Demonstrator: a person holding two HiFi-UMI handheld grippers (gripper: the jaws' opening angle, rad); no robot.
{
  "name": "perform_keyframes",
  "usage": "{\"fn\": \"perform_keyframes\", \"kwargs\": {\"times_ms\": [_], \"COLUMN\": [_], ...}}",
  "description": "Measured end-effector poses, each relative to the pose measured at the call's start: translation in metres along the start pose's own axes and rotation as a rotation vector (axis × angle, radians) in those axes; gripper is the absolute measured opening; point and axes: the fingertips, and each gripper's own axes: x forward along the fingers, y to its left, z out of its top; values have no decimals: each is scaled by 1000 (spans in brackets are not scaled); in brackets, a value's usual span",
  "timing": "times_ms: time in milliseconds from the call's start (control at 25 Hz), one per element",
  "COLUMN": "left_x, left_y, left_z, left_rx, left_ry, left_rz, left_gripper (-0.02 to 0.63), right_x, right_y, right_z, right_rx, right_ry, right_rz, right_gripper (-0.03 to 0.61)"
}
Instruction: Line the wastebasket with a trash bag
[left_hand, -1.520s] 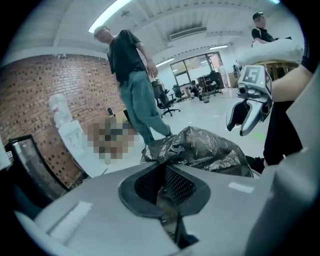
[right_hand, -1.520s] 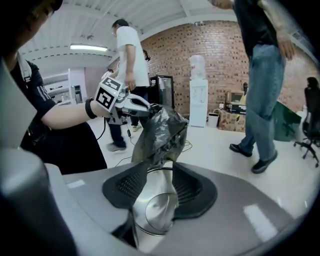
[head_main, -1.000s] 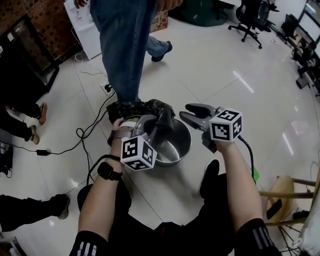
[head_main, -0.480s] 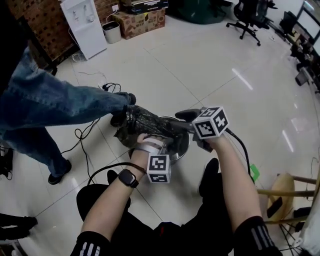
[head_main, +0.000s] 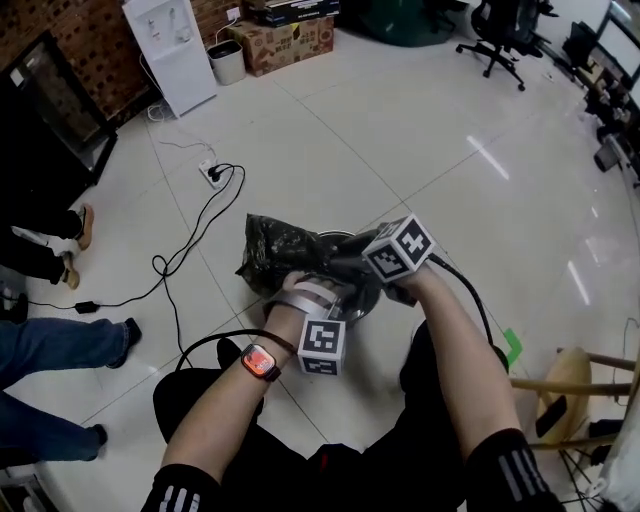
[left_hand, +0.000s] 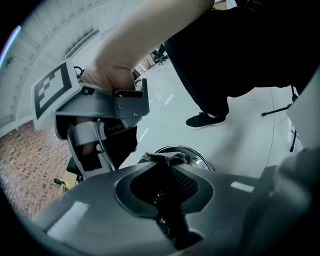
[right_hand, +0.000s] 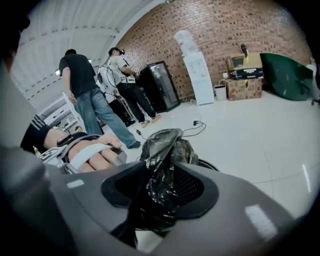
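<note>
Right gripper (right_hand: 160, 195) clamps half-apart fingers on the trash bag (head_main: 285, 255), bunched over the wastebasket (left_hand: 197, 157); left gripper (left_hand: 167, 202) fingers have just been easing apart, film between, probably loose. Regrip an edge, spread it wide.

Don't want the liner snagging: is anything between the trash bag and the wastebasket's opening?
Nothing visible does. The trash bag hangs bunched right over the wastebasket, spilling past its far rim. Most of the basket's inside is hidden from view, so what lies in it cannot be told.
</note>
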Motion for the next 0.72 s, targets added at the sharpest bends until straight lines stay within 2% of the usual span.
{"fn": "perform_keyframes", "kwargs": {"times_ms": [80, 160, 200, 280, 400, 520, 600, 720], "left_x": [-2, -3, -4, -6, -13, -31, -48, -75], "left_y": [-3, -4, -4, -4, 0, 16, 32, 62], "left_z": [1, 1, 0, 0, 2, 5, 7, -1], "left_rx": [13, 21, 20, -5, -89, -164, -241, -401], "left_ry": [-5, -6, -6, -15, -72, -136, -195, -276], "left_rz": [-9, -13, -15, -22, -36, -5, 24, 81], "left_gripper": [38, 39, 42, 58, 85, 118, 127, 133], "right_x": [9, 16, 16, 14, 2, -14, -24, -37], "right_y": [1, 4, 4, -1, -13, -23, -30, -39], "right_z": [-6, -9, -9, -10, -4, 4, 10, 15], "right_rx": [-12, -33, -47, -75, -84, -86, -98, -106], "right_ry": [42, 69, 76, 82, 60, 15, -16, -65], "right_rz": [-8, -12, -21, -56, -117, -169, -210, -268], "right_gripper": [161, 35, 6, 6, 6, 6, 6, 6]}}
